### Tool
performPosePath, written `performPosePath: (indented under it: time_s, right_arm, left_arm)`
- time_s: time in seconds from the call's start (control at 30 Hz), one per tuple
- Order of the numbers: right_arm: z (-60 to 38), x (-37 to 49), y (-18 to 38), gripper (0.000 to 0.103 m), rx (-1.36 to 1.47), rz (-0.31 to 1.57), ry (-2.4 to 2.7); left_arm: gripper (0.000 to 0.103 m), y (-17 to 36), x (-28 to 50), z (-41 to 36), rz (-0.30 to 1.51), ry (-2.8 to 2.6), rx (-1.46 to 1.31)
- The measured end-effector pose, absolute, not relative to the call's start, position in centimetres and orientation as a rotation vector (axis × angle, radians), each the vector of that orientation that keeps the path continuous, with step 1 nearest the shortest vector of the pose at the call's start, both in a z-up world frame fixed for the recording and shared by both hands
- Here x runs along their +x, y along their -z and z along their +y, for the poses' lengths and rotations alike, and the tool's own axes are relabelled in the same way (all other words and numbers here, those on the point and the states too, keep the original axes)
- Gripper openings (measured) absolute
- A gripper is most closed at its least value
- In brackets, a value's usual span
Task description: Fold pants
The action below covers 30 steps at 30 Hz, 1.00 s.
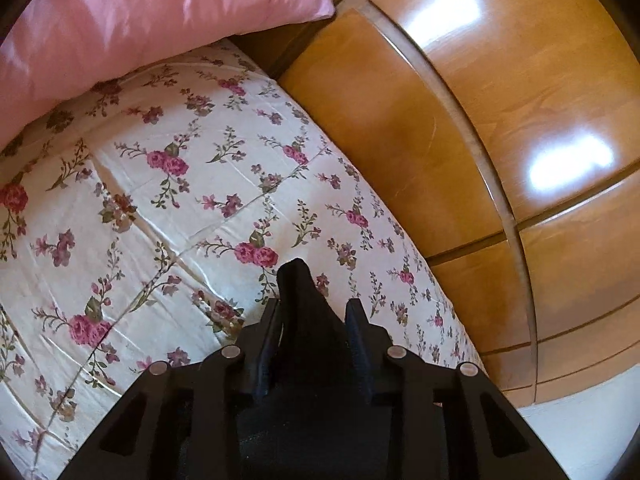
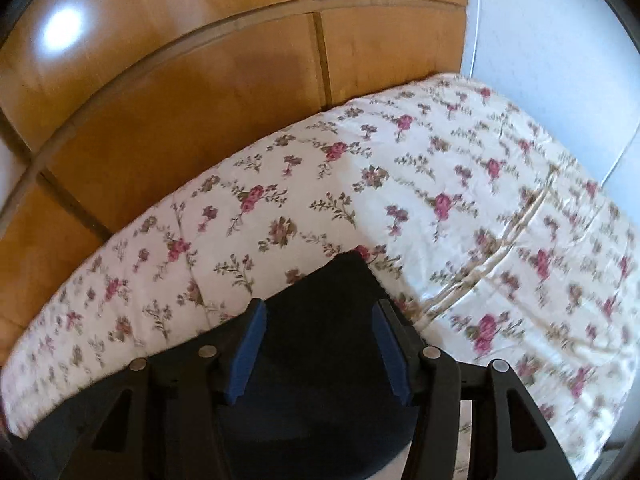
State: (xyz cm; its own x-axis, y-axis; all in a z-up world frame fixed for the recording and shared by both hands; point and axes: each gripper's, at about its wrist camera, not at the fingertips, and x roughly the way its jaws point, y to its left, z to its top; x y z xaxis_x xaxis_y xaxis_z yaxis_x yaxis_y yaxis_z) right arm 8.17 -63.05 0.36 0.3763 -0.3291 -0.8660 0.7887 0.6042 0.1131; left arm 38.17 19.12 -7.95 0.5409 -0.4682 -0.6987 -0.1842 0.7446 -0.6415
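The pants are dark, nearly black fabric. In the left wrist view a bunched peak of the pants (image 1: 298, 292) sticks up between the fingers of my left gripper (image 1: 316, 316), which is shut on it above the floral bed cover (image 1: 168, 208). In the right wrist view a wide flap of the dark pants (image 2: 332, 292) lies between the blue-padded fingers of my right gripper (image 2: 320, 316). The jaws stand fairly wide apart with cloth filling the gap; the grip itself is not clear. The rest of the pants is hidden below both grippers.
A pink pillow (image 1: 132, 20) lies at the head of the bed. A glossy wooden wardrobe (image 1: 500, 140) stands close along the bed's far side and also shows in the right wrist view (image 2: 180, 100). A pale wall (image 2: 540, 40) is beyond the bed's foot.
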Motion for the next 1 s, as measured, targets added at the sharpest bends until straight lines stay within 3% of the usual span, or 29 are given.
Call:
performPosePath:
  time_s: [0.07, 0.13, 0.67, 0.87, 0.97, 1.0]
  right_arm:
    - [-62.0, 8.6, 0.1, 0.056, 0.627, 0.931, 0.698]
    - [-59.9, 9.8, 0.5, 0.056, 0.660, 0.970, 0.603]
    - [-37.8, 25.3, 2.9, 0.060, 0.501, 1.258, 0.201]
    - [-34.5, 26.8, 3.8, 0.077, 0.499, 1.294, 0.365]
    - [-32.5, 27.2, 4.1, 0.074, 0.387, 1.294, 0.419]
    - [-31.8, 27.1, 4.1, 0.068, 0.351, 1.283, 0.429]
  left_arm:
    - [0.031, 7.8, 38.1, 19.0, 1.006, 0.200, -0.751]
    - [0.011, 7.6, 37.8, 19.0, 0.991, 0.195, -0.760]
    - [0.008, 3.9, 32.1, 21.8, 0.840, 0.358, -0.870]
    - [0.008, 2.9, 29.7, 22.2, 0.778, 0.435, -0.925]
    - [0.007, 2.8, 28.6, 22.7, 0.757, 0.455, -0.949]
    - [0.007, 2.7, 28.3, 22.8, 0.753, 0.459, -0.951]
